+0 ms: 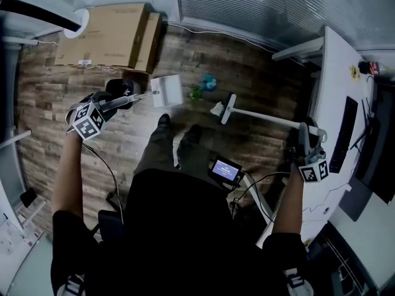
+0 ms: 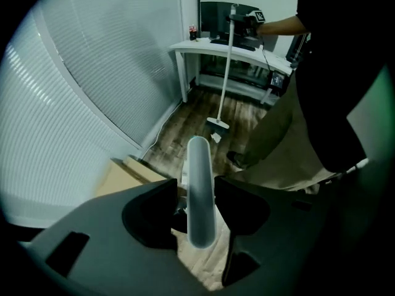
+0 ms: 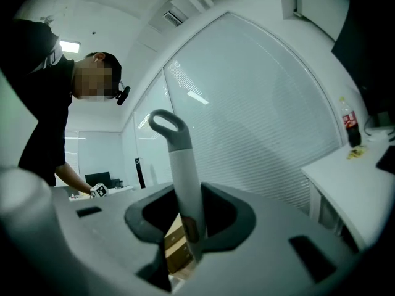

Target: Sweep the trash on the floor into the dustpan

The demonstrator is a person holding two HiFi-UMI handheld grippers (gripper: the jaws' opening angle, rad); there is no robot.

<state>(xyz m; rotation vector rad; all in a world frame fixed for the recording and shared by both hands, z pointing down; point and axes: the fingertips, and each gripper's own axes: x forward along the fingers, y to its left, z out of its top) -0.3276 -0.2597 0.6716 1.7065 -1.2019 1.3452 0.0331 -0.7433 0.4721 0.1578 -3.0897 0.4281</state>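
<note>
The white dustpan (image 1: pixel 167 90) sits on the wood floor ahead of my feet. Its pale handle (image 2: pixel 199 190) rises between the jaws of my left gripper (image 1: pixel 126 94), which points steeply down. A gap shows beside the handle, so the left gripper (image 2: pixel 196 191) is open around it. My right gripper (image 1: pixel 305 130) is shut on the white broom handle (image 3: pixel 184 190), whose loop end (image 3: pixel 165 123) sticks up past the jaws. The broom head (image 1: pixel 222 108) rests on the floor right of the dustpan. Teal and green trash (image 1: pixel 204 86) lies between the dustpan and the broom head.
Cardboard boxes (image 1: pixel 106 34) lie against the wall beyond the dustpan. A white desk (image 1: pixel 334 97) with a keyboard and a bottle runs along the right. A small screen (image 1: pixel 225 170) with cables hangs near my legs. Window blinds (image 1: pixel 271 5) close the far side.
</note>
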